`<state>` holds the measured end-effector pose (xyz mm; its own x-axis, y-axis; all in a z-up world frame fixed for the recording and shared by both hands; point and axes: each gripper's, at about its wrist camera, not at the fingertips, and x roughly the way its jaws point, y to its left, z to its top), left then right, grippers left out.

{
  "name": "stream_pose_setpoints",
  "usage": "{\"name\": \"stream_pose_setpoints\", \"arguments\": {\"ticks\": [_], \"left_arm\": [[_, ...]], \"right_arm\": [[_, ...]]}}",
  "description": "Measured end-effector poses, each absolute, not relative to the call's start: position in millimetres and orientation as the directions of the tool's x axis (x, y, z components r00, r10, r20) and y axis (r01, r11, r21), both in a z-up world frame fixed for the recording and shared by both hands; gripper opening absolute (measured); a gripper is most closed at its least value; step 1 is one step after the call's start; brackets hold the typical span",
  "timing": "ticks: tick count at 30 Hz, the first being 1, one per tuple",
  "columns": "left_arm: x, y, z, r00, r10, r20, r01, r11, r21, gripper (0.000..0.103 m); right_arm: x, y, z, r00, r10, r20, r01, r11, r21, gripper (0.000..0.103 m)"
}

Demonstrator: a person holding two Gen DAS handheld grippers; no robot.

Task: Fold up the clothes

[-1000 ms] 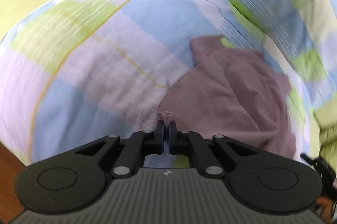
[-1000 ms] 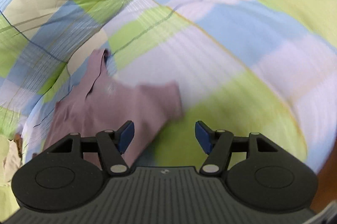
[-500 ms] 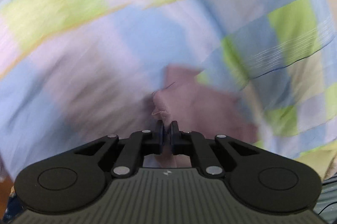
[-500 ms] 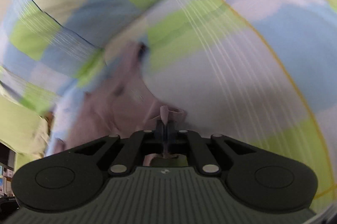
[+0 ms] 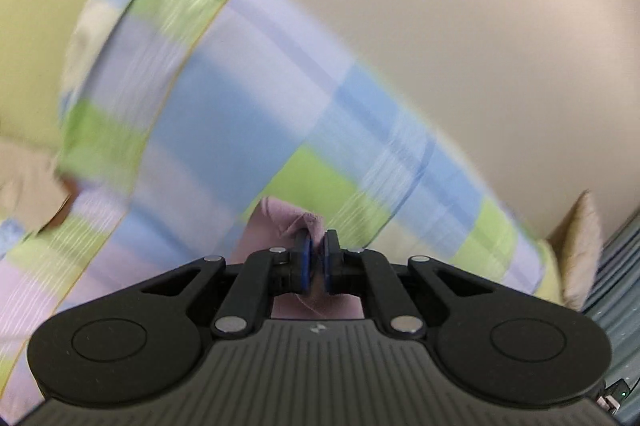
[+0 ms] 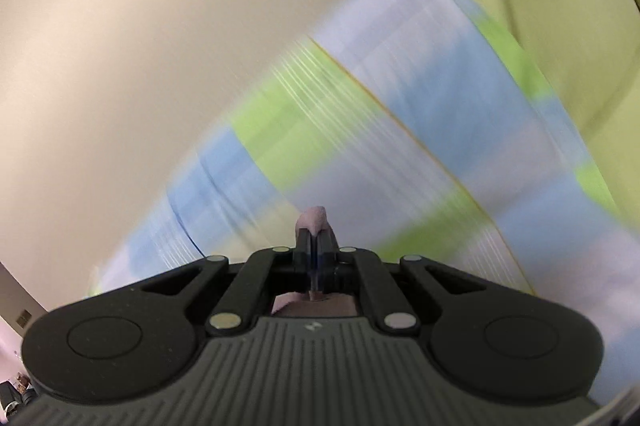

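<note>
above the checked bed cover [image 5: 224, 130], both grippers have risen with the mauve garment [image 5: 276, 214]: left gripper [image 5: 315, 258] clenched on one bunch, right gripper [image 6: 315, 258], which just closed, grasping another; it's lifted clear, likely for spreading out.

a checked bedspread [image 5: 248, 114] in blue, green and lilac squares covers the bed, blurred. a plain cream wall [image 5: 460, 26] rises behind it. a beige pillow [image 5: 582, 250] stands at its far edge.
</note>
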<state>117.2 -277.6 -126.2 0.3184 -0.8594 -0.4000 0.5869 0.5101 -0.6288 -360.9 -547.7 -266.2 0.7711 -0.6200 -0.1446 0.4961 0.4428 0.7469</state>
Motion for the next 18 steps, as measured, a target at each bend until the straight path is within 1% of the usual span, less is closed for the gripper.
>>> {"name": "stream_pose_setpoints", "arguments": {"ticks": [2, 4, 7, 8, 10, 12, 14, 16, 18], "left_arm": [[105, -270, -125, 0.321, -0.862, -0.391, 0.597, 0.505, -0.623, 0.003], [93, -257, -142, 0.317, -0.853, -0.415, 0.577, 0.521, -0.629, 0.003], [73, -229, -189, 0.307, -0.808, -0.503, 0.518, 0.586, -0.623, 0.003], [69, -223, -201, 0.303, -0.792, -0.53, 0.504, 0.605, -0.616, 0.004], [57, -202, -254, 0.274, -0.719, -0.639, 0.438, 0.685, -0.583, 0.004], [48, -190, -290, 0.254, -0.658, -0.709, 0.403, 0.738, -0.541, 0.004], [41, -174, -336, 0.229, -0.565, -0.792, 0.355, 0.807, -0.473, 0.004], [37, -162, -361, 0.217, -0.494, -0.842, 0.33, 0.849, -0.413, 0.005], [33, -153, -372, 0.215, -0.447, -0.869, 0.331, 0.87, -0.365, 0.006]], "right_arm": [[-367, -546, -241, 0.766, -0.635, -0.094, 0.487, 0.479, 0.73, 0.002], [-374, -536, -231, 0.762, -0.642, -0.09, 0.501, 0.496, 0.709, 0.002], [-391, -510, -249, 0.76, -0.631, -0.153, 0.528, 0.464, 0.711, 0.002], [-394, -499, -262, 0.756, -0.623, -0.202, 0.551, 0.439, 0.71, 0.002], [-396, -478, -294, 0.739, -0.598, -0.311, 0.605, 0.385, 0.697, 0.002], [-400, -458, -343, 0.709, -0.547, -0.445, 0.661, 0.298, 0.688, 0.002], [-399, -441, -395, 0.678, -0.48, -0.557, 0.708, 0.221, 0.671, 0.002], [-392, -427, -451, 0.645, -0.395, -0.654, 0.749, 0.155, 0.645, 0.003], [-388, -412, -492, 0.61, -0.323, -0.724, 0.782, 0.102, 0.614, 0.006]]}}
